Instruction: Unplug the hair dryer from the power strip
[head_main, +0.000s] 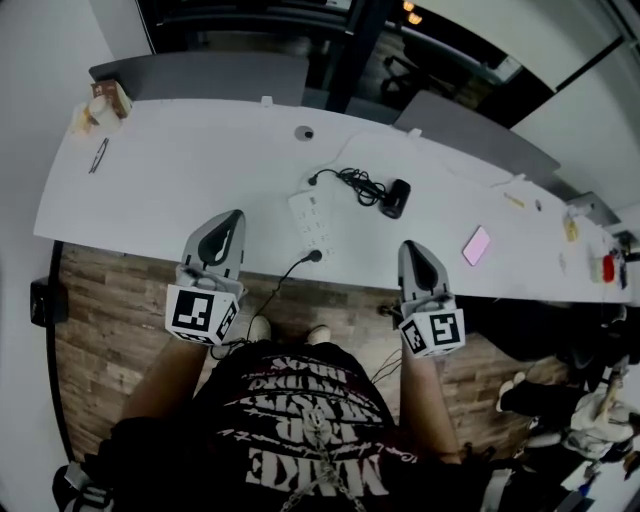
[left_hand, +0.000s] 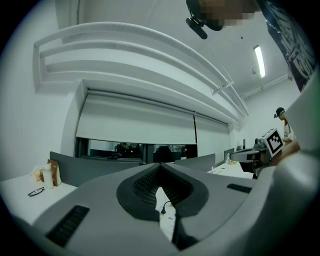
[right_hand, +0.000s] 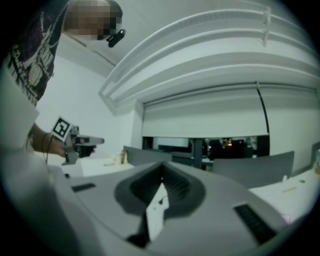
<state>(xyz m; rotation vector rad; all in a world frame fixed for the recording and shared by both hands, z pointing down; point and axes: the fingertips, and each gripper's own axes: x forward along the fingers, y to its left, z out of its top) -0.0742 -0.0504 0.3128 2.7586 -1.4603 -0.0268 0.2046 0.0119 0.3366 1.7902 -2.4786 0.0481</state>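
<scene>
- The hair dryer (head_main: 396, 198), small and black, lies on the white table (head_main: 180, 180) just right of the power strip (head_main: 312, 220), and only the head view shows it.
- Its cord (head_main: 357, 183) is bunched beside it. The cord's plug (head_main: 313, 181) rests on the tabletop by the strip's far end, out of the sockets.
- A black lead (head_main: 287, 273) starts at the strip's near end and drops over the table edge to the wooden floor (head_main: 110, 320).
- The left gripper (head_main: 233, 216) is held level at the table's near edge, left of the strip. In the left gripper view its tips (left_hand: 160, 165) meet with nothing between them. Through the hollow behind them shows a strip of white table with the lead's black end.
- The right gripper (head_main: 409, 246) is held level to the right of the strip. In the right gripper view its jaws (right_hand: 161, 166) are closed and empty.
- Each gripper view catches the other tool and its marker cube, off to the side above the table.
- A pink phone (head_main: 477, 245) lies well right of the dryer.
- Glasses (head_main: 98, 155) lie near the table's left end, and the left gripper view shows them too.
- A small carton (head_main: 108, 100) stands at the far left corner; I cannot tell what is in it.
- Grey partitions (head_main: 200, 75) run behind the table.
</scene>
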